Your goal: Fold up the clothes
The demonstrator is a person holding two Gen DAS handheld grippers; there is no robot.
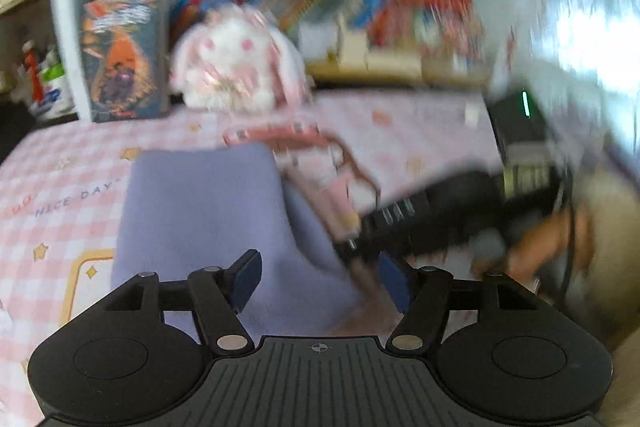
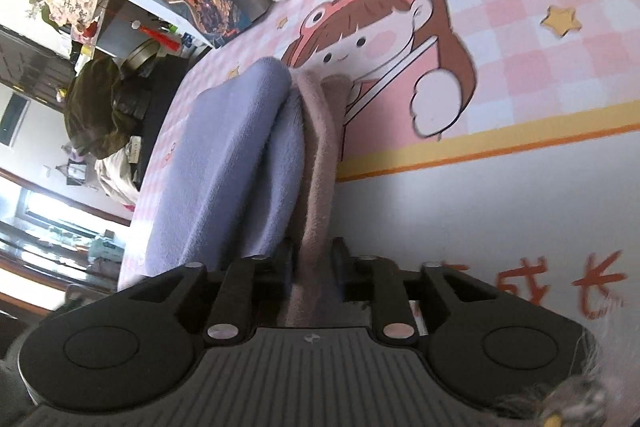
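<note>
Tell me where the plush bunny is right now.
The plush bunny sits at the far edge of the pink checked sheet, against the bookshelf, beyond the lilac garment.

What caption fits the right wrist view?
Right gripper shut on folded lavender garment's taupe edge above pink checked bedsheet.

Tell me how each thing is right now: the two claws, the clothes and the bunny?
Left claw: open, holding nothing, over the purple cloth.
Right claw: shut on the pinkish-brown cloth.
Purple cloth: folded over on the bed, bulging beside the pinkish-brown one.
Pinkish-brown cloth: folded edge pinched in the right claw, pressed against the purple cloth.
Plush bunny: sitting upright at the far side of the bed, untouched.
Pink checked bedsheet: spread flat under everything.
</note>
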